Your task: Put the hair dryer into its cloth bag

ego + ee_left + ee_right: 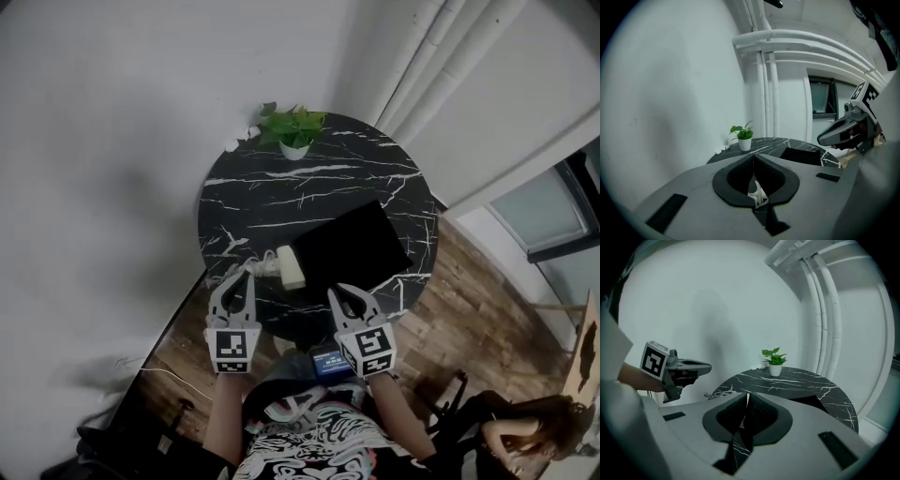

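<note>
Head view has your left gripper [233,292] and right gripper [351,302] hovering at the near edge of the round black marble table [281,187]. Both have their jaws pinched together and are gripping nothing. The pale hair dryer [290,266] lies on the table just ahead, between the two. Its cord [246,267] is bunched by your left tips, and the black cloth bag [352,247] lies flat right beside the dryer. A small potted plant [293,127] sits at the far rim.

Home-like room corner: round marble table [356,164], potted plant [294,127], wood floor [478,300].
</note>
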`<state>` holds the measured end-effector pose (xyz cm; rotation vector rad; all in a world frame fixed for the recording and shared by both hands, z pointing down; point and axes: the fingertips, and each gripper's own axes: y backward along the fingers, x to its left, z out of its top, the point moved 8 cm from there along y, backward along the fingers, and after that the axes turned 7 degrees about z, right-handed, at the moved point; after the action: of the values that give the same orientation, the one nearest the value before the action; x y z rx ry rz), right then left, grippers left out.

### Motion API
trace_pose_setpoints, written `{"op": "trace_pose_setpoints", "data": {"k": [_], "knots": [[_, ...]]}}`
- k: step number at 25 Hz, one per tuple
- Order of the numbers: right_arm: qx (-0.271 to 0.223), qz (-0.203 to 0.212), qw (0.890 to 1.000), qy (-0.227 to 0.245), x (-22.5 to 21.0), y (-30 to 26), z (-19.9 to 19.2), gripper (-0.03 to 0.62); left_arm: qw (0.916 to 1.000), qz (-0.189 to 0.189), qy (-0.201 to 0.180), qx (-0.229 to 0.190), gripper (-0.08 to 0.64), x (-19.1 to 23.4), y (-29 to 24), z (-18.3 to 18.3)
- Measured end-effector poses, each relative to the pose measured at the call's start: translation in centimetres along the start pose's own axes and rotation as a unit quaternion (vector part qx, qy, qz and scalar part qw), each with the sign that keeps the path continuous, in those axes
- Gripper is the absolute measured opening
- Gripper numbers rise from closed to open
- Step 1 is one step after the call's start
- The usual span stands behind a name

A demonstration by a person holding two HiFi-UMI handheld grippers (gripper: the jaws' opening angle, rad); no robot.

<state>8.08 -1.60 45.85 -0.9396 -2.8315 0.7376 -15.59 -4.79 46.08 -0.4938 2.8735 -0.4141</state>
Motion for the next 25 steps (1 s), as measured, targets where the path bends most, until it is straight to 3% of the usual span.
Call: {"op": "trace_pose_setpoints", "data": {"k": [8, 16, 20, 23, 25], "knots": [[0.046, 0.020, 0.999, -0.005, -0.7, -1.6, -1.7, 0.023, 0.9996, -0.013, -0.014, 0.022, 0.015, 0.1, -1.3, -1.4], [0.114, 0.067, 0.991, -0.011, -0.8, -4.4, -4.4, 0.029, 0.9955, -0.021, -0.039, 0.084, 0.015, 0.2, -3.9, -5.0], [0.142, 0.097, 0.985, -0.014, -0.8, -6.3, -5.5, 0.112, 0.9921, -0.034, -0.049, 0.111, 0.015, 0.1, -5.2, -6.4], [0.173, 0.102, 0.980, 0.014, -0.2, -7.3, -6.2, 0.129, 0.9880, -0.043, -0.071, 0.130, 0.017, 0.2, -5.6, -7.4], [0.195, 0.104, 0.975, 0.034, -0.1, -8.0, -6.8, 0.130, 0.9853, -0.052, -0.088, 0.137, 0.060, 0.3, -6.2, -7.9]]}}
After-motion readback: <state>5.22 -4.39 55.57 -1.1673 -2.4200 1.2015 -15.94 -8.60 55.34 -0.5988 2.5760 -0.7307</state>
